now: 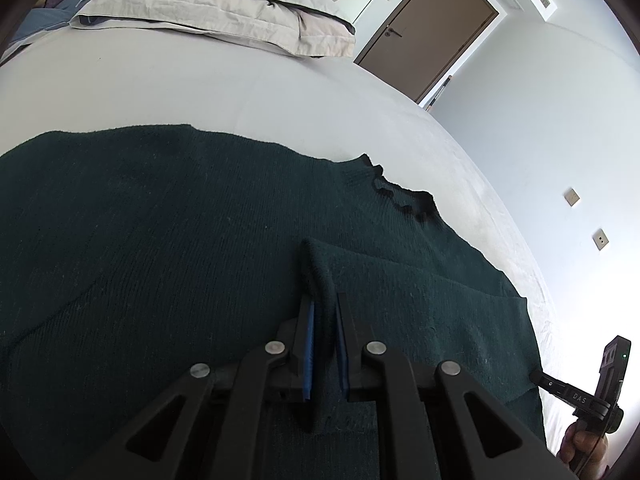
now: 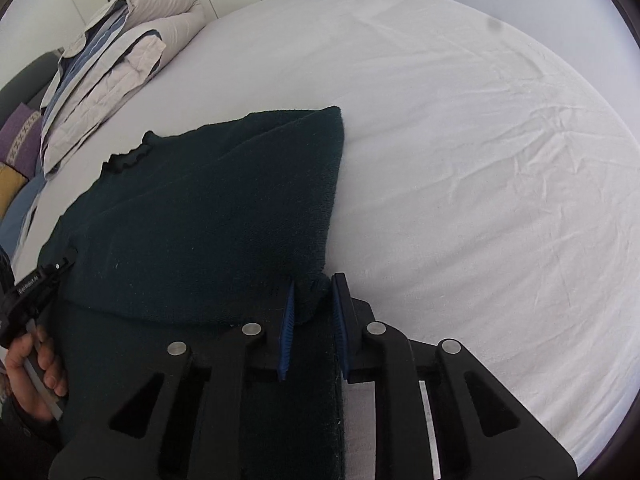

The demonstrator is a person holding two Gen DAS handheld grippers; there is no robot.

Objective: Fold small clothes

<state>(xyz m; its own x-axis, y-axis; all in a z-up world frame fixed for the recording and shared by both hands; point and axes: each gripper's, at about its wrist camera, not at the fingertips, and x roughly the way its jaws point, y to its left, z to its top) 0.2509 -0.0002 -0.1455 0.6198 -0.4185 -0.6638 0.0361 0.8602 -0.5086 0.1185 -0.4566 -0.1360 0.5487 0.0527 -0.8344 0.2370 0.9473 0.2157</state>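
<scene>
Left gripper [image 1: 324,340] clamped on a raised ridge of the dark green knitted sweater [image 1: 160,260], blue pads [image 1: 309,344] pinching a fold that stands up between them. Right gripper [image 2: 314,320] likewise closed on a bunched corner of the same sweater [image 2: 208,220], cloth squeezed between its blue pads [image 2: 287,320]. Spread flat across the near part of the white-sheeted bed [image 2: 460,140], long axis running left to right, frilled collar [image 1: 404,200] toward the far edge, one flap already doubled over on the right. Lying straight ahead of both claws and under them, so neither clearly nearer; probably a matter of carrying the two held points together across the body toward the far side. Beyond, at the far left, a folded beige and blue duvet [image 2: 116,76] stacked on the bed. No containers in sight, nothing held in any.
</scene>
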